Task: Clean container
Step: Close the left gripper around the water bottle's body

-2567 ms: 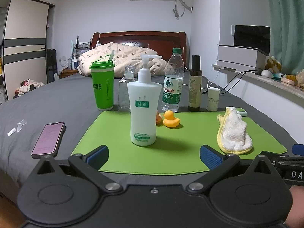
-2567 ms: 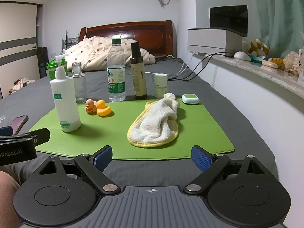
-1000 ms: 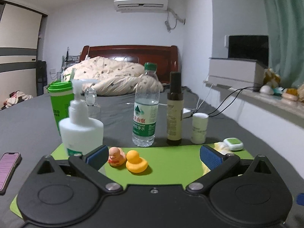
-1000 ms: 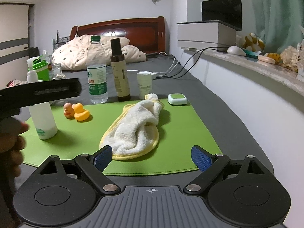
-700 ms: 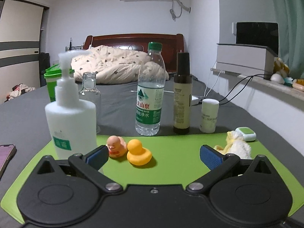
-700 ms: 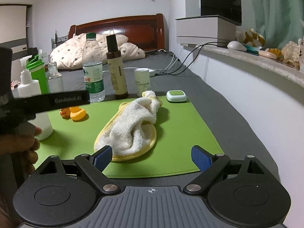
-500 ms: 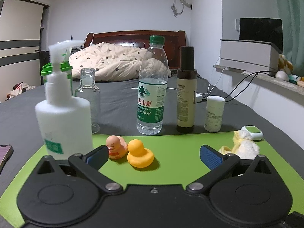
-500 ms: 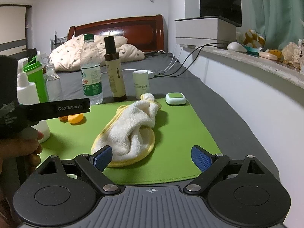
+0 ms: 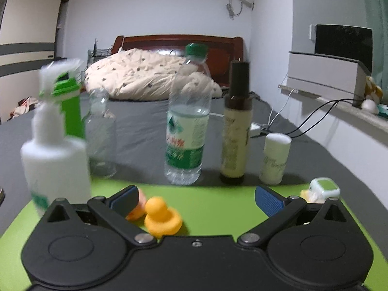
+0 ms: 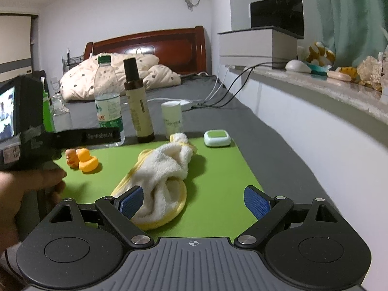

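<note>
White pump bottle (image 9: 54, 160): upright at the left edge of the green mat (image 9: 218, 203), pump head on, green label low on its body; image blurred. White cloth (image 10: 161, 181), yellow-trimmed: crumpled, lying mid-mat, well apart from the bottle.

Mat (image 9: 218, 201) lies on the bed (image 9: 145, 121). On the mat – pump bottle (image 9: 54, 160) far left, two ducks (image 10: 82, 159) right of it, towel (image 10: 162, 172) mid-right, small case (image 10: 216, 138) at the back-right corner. Behind the mat – glass bottle (image 9: 100, 133), water bottle (image 9: 188, 126), spray bottle (image 9: 236, 126), small jar (image 9: 275, 157), left to right.
</note>
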### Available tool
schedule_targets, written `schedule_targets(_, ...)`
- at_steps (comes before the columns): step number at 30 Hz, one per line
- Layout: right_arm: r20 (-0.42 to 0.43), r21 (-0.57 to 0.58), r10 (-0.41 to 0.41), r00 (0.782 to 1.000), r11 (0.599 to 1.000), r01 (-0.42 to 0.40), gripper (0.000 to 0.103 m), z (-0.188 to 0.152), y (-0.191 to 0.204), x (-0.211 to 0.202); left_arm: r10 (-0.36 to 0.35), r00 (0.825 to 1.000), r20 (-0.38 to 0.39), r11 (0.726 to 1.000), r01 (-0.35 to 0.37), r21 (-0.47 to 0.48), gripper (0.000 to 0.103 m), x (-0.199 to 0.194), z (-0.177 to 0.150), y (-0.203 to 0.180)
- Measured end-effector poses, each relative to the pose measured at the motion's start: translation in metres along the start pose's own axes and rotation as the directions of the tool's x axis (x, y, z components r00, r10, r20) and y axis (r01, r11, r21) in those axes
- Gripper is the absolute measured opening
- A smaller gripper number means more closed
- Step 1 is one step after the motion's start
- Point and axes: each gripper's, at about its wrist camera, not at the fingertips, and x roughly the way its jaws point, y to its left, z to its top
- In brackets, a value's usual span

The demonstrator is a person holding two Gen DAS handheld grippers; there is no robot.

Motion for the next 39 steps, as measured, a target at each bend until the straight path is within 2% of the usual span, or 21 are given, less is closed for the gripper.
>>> schedule_targets(7, 0.021, 0.006, 0.007, 1.000, 1.000, -0.007, 0.091, 0.005, -0.004, -0.002, -0.016, 1.000, 0.019, 1.000, 0.016, 0.004, 0.103, 0.007, 0.009, -0.016)
schedule_targets(11, 0.025, 0.012, 0.008, 1.000, 1.000, -0.009, 0.091, 0.006, -0.008, -0.003, -0.018, 0.996, 0.088, 0.998, 0.013, 0.055, 0.103, 0.015, 0.023, -0.030)
schedule_targets(16, 0.033, 0.026, 0.008, 0.999, 1.000, -0.009, 0.091, 0.008, -0.014, -0.002, 0.023, 0.984, 0.179, 0.999, -0.031, 0.040, 0.103, 0.040, 0.045, -0.023)
schedule_targets(20, 0.038, 0.036, 0.008, 0.999, 0.999, -0.010, 0.091, 0.010, -0.019, -0.001, 0.065, 0.981, 0.183, 0.997, -0.073, 0.039, 0.103, 0.061, 0.049, -0.012)
schedule_targets(26, 0.047, 0.052, 0.008, 0.999, 0.999, -0.011, 0.091, 0.012, -0.026, 0.001, 0.085, 0.977, 0.196, 0.993, -0.099, 0.060, 0.103, 0.086, 0.048, -0.002)
schedule_targets(30, 0.049, 0.052, 0.013, 0.999, 0.999, -0.015, 0.091, 0.013, -0.031, 0.004, 0.101, 0.977, 0.187, 0.994, -0.109, 0.032, 0.103, 0.100, 0.050, 0.004)
schedule_targets(39, 0.042, 0.046, 0.023, 0.999, 0.999, -0.025, 0.091, 0.014, -0.025, 0.012, 0.106, 0.975, 0.194, 0.991, -0.119, 0.056, 0.100, 0.118, 0.053, 0.003)
